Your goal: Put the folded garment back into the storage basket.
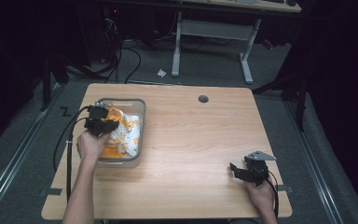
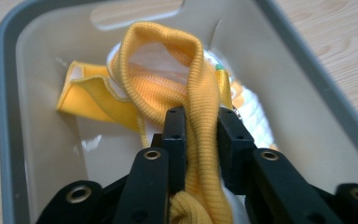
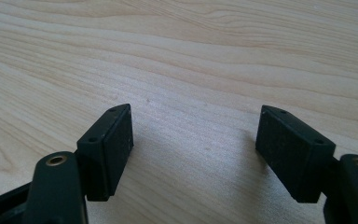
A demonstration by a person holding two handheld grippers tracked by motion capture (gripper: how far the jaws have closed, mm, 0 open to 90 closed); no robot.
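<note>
A: Started at the left: left gripper [image 1: 106, 125] over the grey bin [image 1: 142, 133], at about nine o'clock on the table [image 1: 200, 140]. Grasping what?

B: Clenched on the yellow ribbed band [image 2: 200, 140] of the orange-and-white garment [image 1: 123, 133]. Seen in the left gripper view: band pinched between the two black pads [image 2: 174, 135], with no gap on either side.

A: And the rest of the garment?

B: Lay inside the bin [image 2: 9, 116], bunched toward its far end. Rose as a loop at twelve o'clock from the jaws, with an orange flap at about ten o'clock, down on the bin floor.

A: Long axis of the band?

B: Ran straight away from the gripper, roughly six to twelve, in line with the jaws. Looked like a lowering or a lifting of cloth at the bin; could not tell which from the grip alone.

A: Moved across to the right, then.

B: Right gripper [image 1: 240, 171] at about four o'clock on the table, well apart from the bin. Released: jaws stood wide over bare wood [image 3: 191, 70], nothing between them.

A: Nearer hand for the garment?

B: Left, plainly. Garment at about ten o'clock from the right gripper, far across the table
</note>
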